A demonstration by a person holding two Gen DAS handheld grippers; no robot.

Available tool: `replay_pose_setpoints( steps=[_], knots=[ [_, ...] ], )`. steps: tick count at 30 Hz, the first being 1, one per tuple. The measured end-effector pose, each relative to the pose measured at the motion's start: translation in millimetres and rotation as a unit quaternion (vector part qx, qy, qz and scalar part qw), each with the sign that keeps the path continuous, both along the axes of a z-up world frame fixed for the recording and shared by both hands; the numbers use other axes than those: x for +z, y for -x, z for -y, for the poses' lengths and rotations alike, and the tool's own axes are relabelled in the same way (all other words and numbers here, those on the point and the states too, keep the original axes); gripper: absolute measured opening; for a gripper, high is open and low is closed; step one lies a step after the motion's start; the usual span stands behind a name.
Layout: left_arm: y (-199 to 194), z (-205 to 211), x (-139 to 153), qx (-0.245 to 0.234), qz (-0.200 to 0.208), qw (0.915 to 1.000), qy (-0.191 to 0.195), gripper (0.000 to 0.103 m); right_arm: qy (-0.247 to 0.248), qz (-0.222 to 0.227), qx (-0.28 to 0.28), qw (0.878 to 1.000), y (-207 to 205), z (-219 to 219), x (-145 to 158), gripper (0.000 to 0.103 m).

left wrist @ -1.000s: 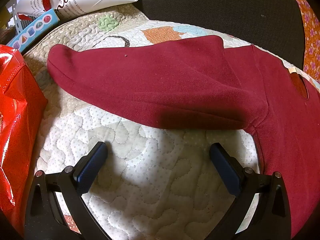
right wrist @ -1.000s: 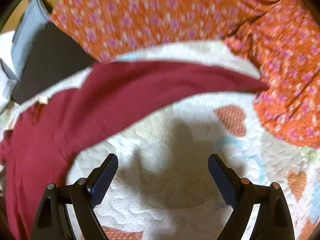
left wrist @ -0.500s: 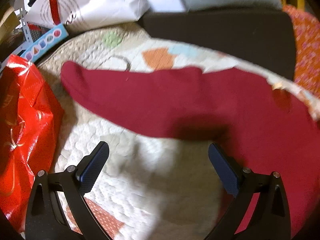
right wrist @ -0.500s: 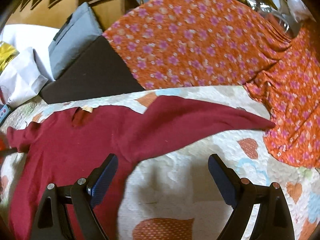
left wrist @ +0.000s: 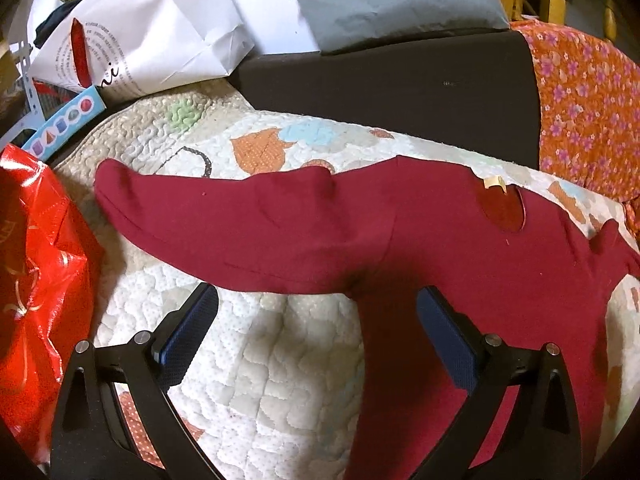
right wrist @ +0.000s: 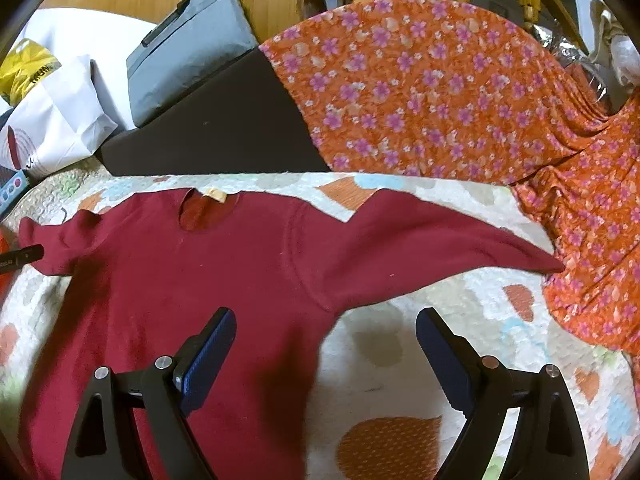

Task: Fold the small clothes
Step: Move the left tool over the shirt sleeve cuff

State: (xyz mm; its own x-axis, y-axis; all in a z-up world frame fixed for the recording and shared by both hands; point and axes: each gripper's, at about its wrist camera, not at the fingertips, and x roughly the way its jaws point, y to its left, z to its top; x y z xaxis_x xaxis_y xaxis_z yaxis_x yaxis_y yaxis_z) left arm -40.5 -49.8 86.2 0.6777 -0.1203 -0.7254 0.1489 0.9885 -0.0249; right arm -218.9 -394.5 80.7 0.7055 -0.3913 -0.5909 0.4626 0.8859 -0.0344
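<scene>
Quilted cream mat (left wrist: 280,380) with stitched leaf and heart patches is the work surface, soft and bumpy. Far left sits a crinkly red plastic bag (left wrist: 36,280), then the maroon sweatshirt (right wrist: 180,300) lies flat face-up, both sleeves spread out sideways, looks like it's laid out ready for the first fold. Left gripper (left wrist: 318,318) hangs wide and empty by the left armpit, right gripper (right wrist: 326,332) same by the right one. Orange floral cloth (right wrist: 440,92) drapes far right
</scene>
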Motion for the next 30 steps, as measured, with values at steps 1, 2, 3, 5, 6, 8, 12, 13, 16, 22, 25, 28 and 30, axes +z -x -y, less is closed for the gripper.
replay_pose_setpoints(
  steps=[1,2,3,5,6,8,12,13,16,22,25,28,30],
  knots=[
    [-0.2,-0.9,-0.3,0.001,-0.001,1.0,0.002,0.1,-0.008,0.0,0.0,1.0,-1.4,-1.8,-0.3,0.09],
    [-0.2,-2.1,-0.5,0.002,-0.001,1.0,0.004,0.1,-0.017,0.0,0.002,1.0,-2.9,-2.7,-0.4,0.09],
    [-0.7,-2.2,-0.5,0.004,-0.001,1.0,0.005,0.1,-0.028,-0.001,0.003,1.0,-5.5,-4.0,-0.5,0.09],
    [-0.9,-2.8,0.9,0.005,0.003,1.0,0.007,0.1,-0.043,-0.003,0.005,0.999,-9.4,-7.3,-1.4,0.09],
    [-0.7,-3.0,1.6,0.006,0.005,0.9999,0.007,0.1,-0.045,-0.006,0.005,0.999,-12.0,-10.5,-1.7,0.09],
    [-0.7,-1.7,2.1,0.007,0.006,0.9999,0.006,0.1,-0.038,-0.016,0.004,0.999,-17.5,-16.9,-1.7,0.09],
    [-2.6,0.1,1.4,0.006,0.0,1.0,0.003,0.1,-0.041,-0.031,0.005,0.999,-26.3,-24.6,0.8,0.09],
    [-3.1,0.5,1.4,0.005,0.0,1.0,0.001,0.1,-0.047,-0.034,0.005,0.998,-27.6,-25.2,1.3,0.09],
    [-3.6,1.7,2.2,0.006,0.002,1.0,-0.002,0.1,-0.084,-0.047,0.007,0.995,-31.2,-28.9,5.0,0.09],
    [-4.0,1.9,4.3,0.017,0.011,0.9996,-0.018,0.1,-0.186,-0.021,0.051,0.981,-27.0,-50.5,32.8,0.09],
    [-4.9,2.1,3.7,0.016,0.008,0.9996,-0.021,0.1,-0.17,-0.012,0.081,0.982,-26.5,-77.5,54.9,0.09],
    [-5.7,1.6,4.4,0.017,0.008,0.9996,-0.02,0.1,-0.168,0.002,0.114,0.979,-23.3,-99.8,79.4,0.09],
    [-6.0,1.1,5.3,0.019,0.008,0.9996,-0.019,0.1,-0.184,0.011,0.141,0.973,-19.2,-111.0,98.2,0.09]
  ],
)
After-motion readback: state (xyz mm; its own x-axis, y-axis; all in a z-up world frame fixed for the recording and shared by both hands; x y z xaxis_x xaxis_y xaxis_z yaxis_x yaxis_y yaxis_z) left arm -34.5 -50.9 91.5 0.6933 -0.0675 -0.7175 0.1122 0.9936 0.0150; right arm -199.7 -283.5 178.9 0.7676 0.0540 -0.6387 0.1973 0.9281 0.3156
